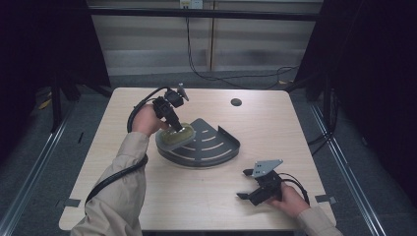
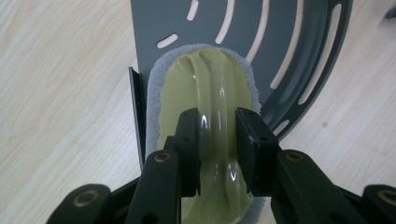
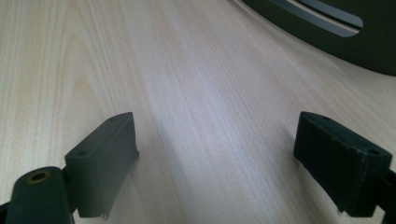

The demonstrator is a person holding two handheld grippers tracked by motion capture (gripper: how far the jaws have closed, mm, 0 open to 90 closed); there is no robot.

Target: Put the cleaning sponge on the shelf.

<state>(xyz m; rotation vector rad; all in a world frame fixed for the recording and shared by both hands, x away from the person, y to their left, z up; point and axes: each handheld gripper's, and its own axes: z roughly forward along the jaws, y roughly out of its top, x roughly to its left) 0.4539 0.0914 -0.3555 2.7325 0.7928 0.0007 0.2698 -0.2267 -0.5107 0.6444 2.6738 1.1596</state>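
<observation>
While my left tongs (image 2: 218, 135) clench the scrub pad's (image 2: 187, 74) glossy handle at the dark rack's (image 1: 216, 147) nine o'clock edge, a slip threatens. Hard pushing could skid the rack across the worktop (image 1: 275, 123), since my right tongs (image 1: 250, 189) rest released at five o'clock.

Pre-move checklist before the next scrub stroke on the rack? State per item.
1. Left tongs clamped on the scrubber handle: ok, both pads press its clear ridge.
2. Scrubber pad on the corner rack: ok, it lies over the rack's slotted floor near a straight wall.
3. Pad pressed flat against the metal: cannot tell.
4. Right tongs clear of the rack: ok, open and resting low over the table, apart from the rack.
5. Rack braced against sliding: not ok, nothing holds it.
</observation>
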